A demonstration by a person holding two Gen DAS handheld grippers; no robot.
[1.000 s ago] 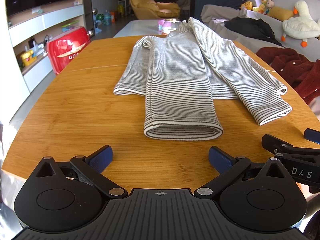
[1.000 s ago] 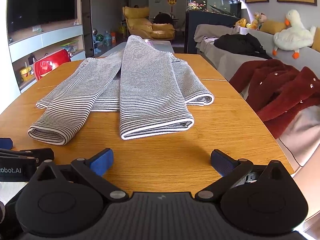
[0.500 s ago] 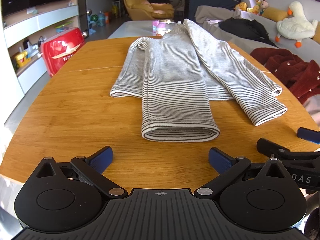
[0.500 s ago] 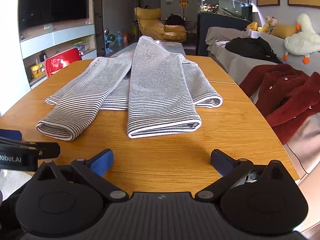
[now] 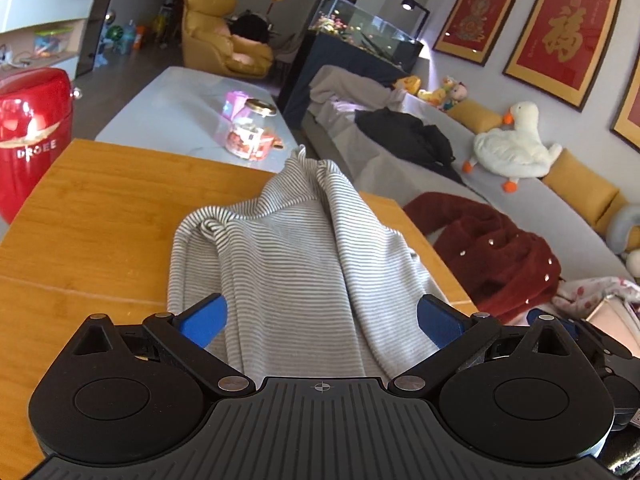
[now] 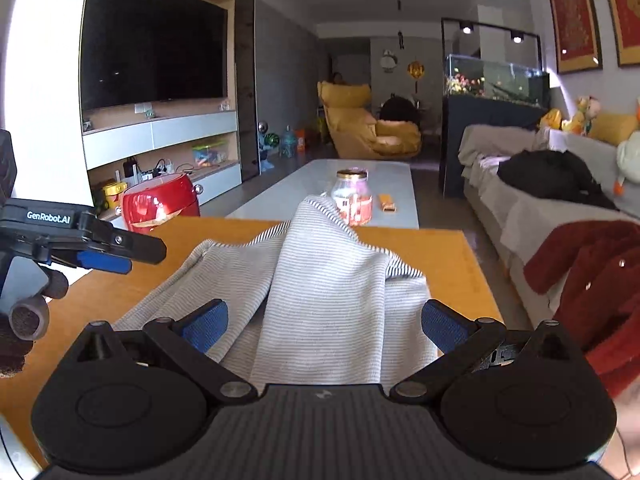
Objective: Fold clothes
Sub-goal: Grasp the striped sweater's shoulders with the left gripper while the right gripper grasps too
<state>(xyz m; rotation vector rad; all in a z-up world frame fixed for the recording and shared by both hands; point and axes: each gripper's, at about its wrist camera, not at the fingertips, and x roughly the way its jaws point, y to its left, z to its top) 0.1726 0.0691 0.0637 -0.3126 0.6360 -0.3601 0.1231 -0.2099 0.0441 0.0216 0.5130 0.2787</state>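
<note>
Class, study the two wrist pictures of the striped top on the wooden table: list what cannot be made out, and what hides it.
- Striped top: its near hem, in both views, is hidden behind each tool's black body.
- Left tool and right tool: fingers spread, but whether they touch the cloth is unclear.
- Red coat: cut off by the right edge of the right view.
- Jar: its label is blurred.

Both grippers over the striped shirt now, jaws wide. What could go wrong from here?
1. The striped shirt is already layered under the open left gripper and right gripper; a shallow pinch may catch only the top layer and undo the fold.
2. The shirt's far end hangs past the wooden table edge; a pull could drag it off.
3. The grippers are close together and may collide.
</note>
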